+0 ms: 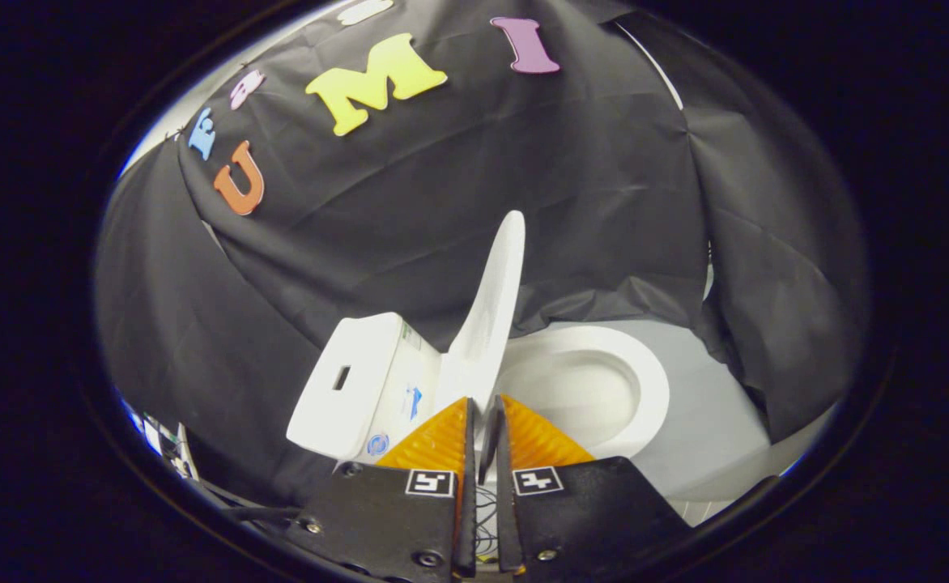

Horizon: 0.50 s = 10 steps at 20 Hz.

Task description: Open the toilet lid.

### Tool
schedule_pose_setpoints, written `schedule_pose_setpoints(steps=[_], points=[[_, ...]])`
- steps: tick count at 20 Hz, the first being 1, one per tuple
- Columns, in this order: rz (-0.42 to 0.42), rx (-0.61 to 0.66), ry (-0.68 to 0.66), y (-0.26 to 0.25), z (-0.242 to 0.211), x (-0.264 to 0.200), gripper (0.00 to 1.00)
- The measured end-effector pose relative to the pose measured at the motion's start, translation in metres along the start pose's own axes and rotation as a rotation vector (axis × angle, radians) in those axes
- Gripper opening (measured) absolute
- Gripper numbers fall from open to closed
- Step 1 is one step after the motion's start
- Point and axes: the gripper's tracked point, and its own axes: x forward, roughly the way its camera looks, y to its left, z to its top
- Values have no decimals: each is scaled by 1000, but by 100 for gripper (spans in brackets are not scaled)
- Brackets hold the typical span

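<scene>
At centre frame the toilet lid [487, 312] stands nearly upright, edge-on to me, between the tank [353, 385] at left and the open seat ring [596, 389] at right. My gripper [484, 409] is clenched on the lid's lower edge, both fingers pinching it to steady it, I judge, against dropping back.

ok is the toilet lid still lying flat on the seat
No: the toilet lid stands raised nearly upright above the seat, its lower edge pinched in the tongs.
</scene>
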Motion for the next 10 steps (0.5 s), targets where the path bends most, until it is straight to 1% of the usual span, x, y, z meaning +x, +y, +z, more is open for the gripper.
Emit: schedule_pose_setpoints(steps=[2, 8, 10], points=[[-2, 7, -5, 10, 2, -2, 13], [-60, -104, -32, 48, 5, -5, 13], [-96, -151, -43, 57, 3, -5, 14]])
